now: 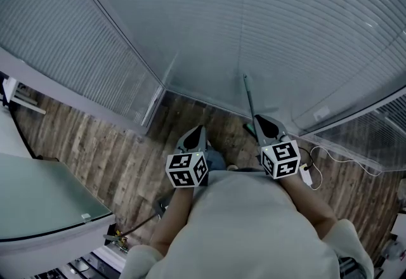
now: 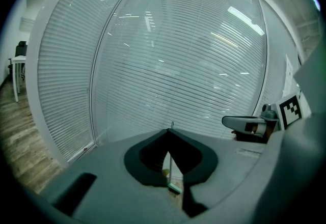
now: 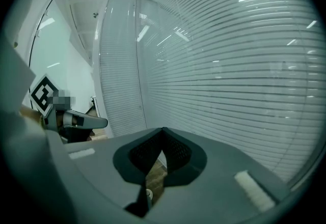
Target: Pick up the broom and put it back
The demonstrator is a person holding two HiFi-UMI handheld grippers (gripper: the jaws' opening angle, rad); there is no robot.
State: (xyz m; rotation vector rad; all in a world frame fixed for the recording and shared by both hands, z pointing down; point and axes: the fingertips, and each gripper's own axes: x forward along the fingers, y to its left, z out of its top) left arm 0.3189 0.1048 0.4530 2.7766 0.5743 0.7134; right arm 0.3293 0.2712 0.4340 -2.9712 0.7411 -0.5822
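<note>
The glass wall [image 1: 304, 30], hung with closed slatted blinds, meets a second blind-covered pane in a corner, and everything here sits in relation to it. A thin grey pole, which looks like the handle of the broom [image 1: 247, 99], stands nearly upright against the foot of that wall, a little to the right of the corner. Its lower end is hidden behind the right tongs, so the head cannot be made out in the head view. The left tongs [image 2: 168, 131] point at the wall close to the corner, clenched tip to tip with nothing gripped. Only a sliver of pale upright and something green low down shows through the gap behind the tips. The right tongs [image 3: 163, 130] face the wall just beside the pole, also clenched and empty, and not touching it. The wooden floor [image 1: 95, 151] runs along the wall's base. A white cable [image 1: 336, 160] lies on it near the wall at the right, and a pale bench [image 1: 38, 201] stands well back from the wall at the left.
</note>
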